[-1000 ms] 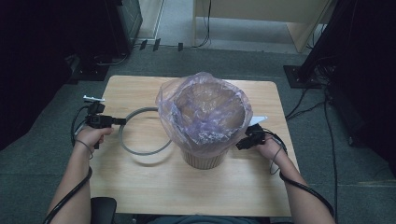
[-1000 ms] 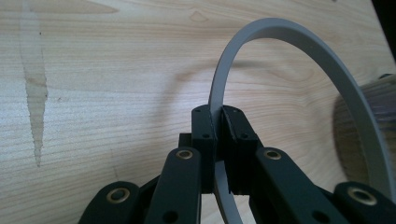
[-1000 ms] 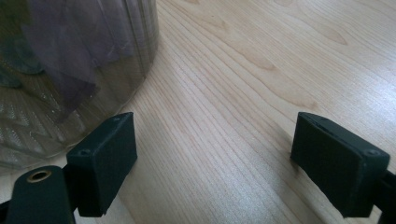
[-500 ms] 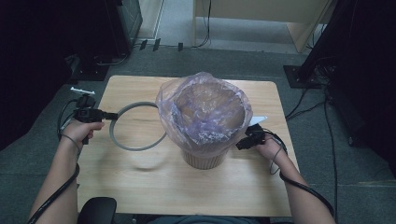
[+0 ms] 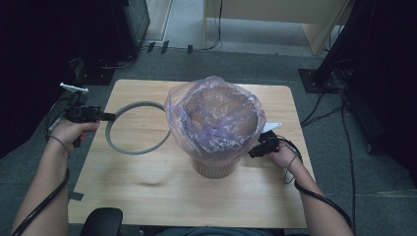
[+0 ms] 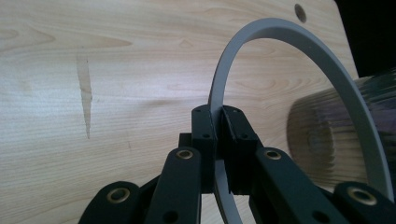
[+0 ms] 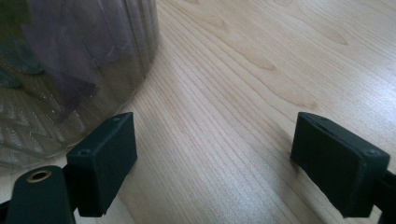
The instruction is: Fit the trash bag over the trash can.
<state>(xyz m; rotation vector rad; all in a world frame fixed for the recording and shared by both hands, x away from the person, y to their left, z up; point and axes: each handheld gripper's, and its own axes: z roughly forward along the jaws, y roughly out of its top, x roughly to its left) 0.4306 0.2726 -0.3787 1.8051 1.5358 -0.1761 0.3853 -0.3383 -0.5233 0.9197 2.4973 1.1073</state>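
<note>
The counter (image 5: 147, 196) carries a ribbed bin (image 5: 214, 167) lined with a purple bag (image 5: 216, 115), just left of the right gripper (image 7: 212, 163), whose fingers (image 7: 105, 158) are apart. The left gripper (image 6: 218, 135) fingers are clamped on the grey ring (image 5: 133, 129), raised beside the bin.

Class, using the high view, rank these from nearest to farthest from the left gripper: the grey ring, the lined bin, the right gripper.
1. Grey ring: clamped in the left gripper, at the table's left.
2. Bin: mid-table, with a purple bag over its rim, past the ring's far side.
3. Right gripper: open, beyond the bin on the table's right.
</note>
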